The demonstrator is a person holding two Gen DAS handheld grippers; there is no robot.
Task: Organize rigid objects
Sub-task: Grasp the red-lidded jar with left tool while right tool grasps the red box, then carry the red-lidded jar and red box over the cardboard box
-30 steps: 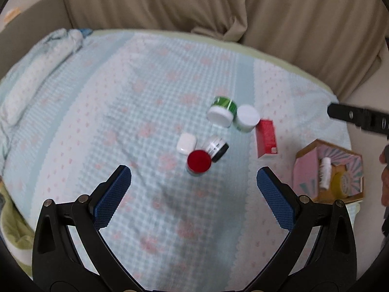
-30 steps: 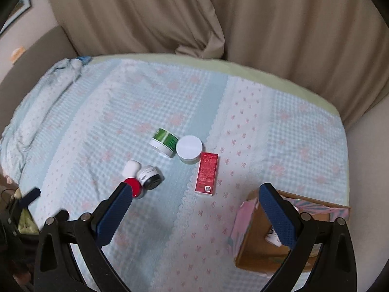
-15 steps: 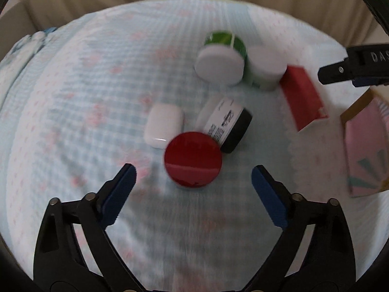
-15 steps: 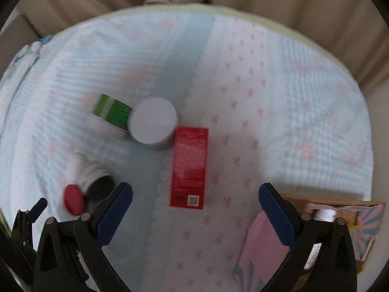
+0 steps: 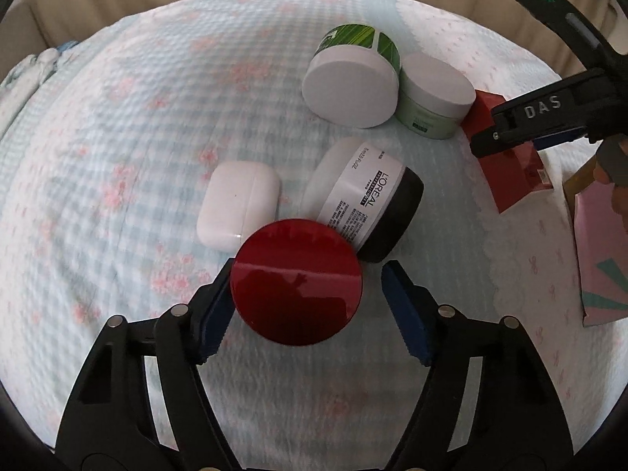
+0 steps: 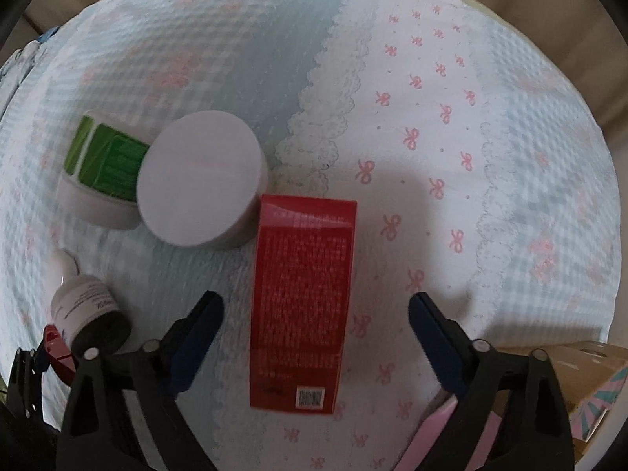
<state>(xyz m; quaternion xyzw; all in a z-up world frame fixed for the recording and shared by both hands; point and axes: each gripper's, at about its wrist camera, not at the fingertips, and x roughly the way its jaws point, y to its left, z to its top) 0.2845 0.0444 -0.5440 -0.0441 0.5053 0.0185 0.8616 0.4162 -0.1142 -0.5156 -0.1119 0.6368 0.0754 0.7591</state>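
left gripper: the left gripper was down over the red-lidded jar, jaws apart. 1 pad sat right at the lid's 9 o'clock edge; couldn't tell if it was touching. The other stood clear at 3 o'clock.

right gripper: the right gripper hung spread wide either side of the red box, neither pad touching.

where stuff was: everything lay on the bedspread. The white case was at the jar's 11 o'clock, the black-based tub on its side at 1 o'clock, leaning against the lid.

handling: the jar looked stiff, glossy and probably slippery, so I'd pinch below the lid. The box looked light and crushable; take it across its long sides, gently.

hard to see: the jar's body was hidden under its lid. The cardboard box at 5 o'clock got cut off. The green-labelled tub and white-lidded tub were blurry.
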